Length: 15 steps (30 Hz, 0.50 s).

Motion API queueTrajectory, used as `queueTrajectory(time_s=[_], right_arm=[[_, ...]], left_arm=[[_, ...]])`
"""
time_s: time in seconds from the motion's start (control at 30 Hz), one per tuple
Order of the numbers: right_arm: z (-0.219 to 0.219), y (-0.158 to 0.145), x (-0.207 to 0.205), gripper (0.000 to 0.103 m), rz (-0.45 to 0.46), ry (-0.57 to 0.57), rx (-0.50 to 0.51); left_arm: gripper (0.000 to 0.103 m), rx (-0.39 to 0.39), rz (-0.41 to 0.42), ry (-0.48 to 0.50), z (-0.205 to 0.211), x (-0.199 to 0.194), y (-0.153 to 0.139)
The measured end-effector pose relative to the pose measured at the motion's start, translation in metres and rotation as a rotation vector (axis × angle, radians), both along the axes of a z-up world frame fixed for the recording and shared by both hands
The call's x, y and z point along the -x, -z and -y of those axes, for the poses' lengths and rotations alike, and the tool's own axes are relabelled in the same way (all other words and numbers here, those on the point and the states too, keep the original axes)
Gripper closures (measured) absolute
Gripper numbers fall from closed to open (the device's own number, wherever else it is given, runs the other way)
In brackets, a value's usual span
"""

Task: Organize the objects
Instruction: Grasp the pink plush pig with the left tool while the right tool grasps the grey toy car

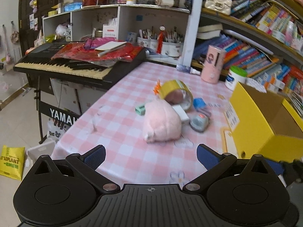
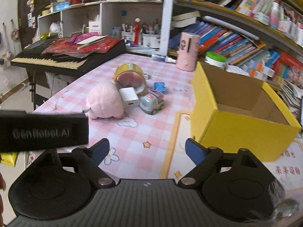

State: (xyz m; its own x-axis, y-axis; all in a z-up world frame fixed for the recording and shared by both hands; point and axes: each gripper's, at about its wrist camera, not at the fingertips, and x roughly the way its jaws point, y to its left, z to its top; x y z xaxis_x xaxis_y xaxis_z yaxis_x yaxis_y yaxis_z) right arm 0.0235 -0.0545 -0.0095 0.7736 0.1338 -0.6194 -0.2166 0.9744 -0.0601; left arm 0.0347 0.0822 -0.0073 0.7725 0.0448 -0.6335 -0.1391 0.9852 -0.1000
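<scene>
A pink plush toy (image 1: 162, 123) (image 2: 105, 101) lies mid-table on the pink checked cloth (image 1: 117, 113). Around it lie a yellow tape roll (image 1: 177, 91) (image 2: 130, 75), a white charger (image 1: 181, 113) (image 2: 129, 98), a grey toy car (image 1: 199, 122) (image 2: 151, 104), a blue block (image 1: 198, 103) (image 2: 160, 87) and a green clip (image 1: 140, 109). An open, empty yellow cardboard box (image 1: 253, 124) (image 2: 236, 109) stands at the right. My left gripper (image 1: 150, 155) is open and empty, short of the plush. My right gripper (image 2: 147, 149) is open and empty, left of the box.
A pink cylinder (image 1: 213, 64) (image 2: 187, 52) and a green-lidded jar (image 1: 236, 76) (image 2: 215, 57) stand at the table's back. A keyboard (image 1: 75, 60) (image 2: 62, 54) piled with papers borders the left edge. Bookshelves (image 1: 255, 47) fill the right. The left gripper's body (image 2: 43, 130) shows at left.
</scene>
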Motion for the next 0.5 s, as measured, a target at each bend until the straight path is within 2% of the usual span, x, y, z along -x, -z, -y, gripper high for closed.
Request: queueTrajectory(time_s=[0.23,0.5], right_arm=[[-0.01,0.009,-0.05,0.03,0.004,-0.008,0.044],[-0.009,0.028,-0.109,0.031,-0.025,-0.016,0.074]], left_arm=[[0.001,0.028,-0.041,0.008,-0.003,-0.061,0.006],[0.006,0.045,-0.158,0.043,0.004,-0.136,0.032]])
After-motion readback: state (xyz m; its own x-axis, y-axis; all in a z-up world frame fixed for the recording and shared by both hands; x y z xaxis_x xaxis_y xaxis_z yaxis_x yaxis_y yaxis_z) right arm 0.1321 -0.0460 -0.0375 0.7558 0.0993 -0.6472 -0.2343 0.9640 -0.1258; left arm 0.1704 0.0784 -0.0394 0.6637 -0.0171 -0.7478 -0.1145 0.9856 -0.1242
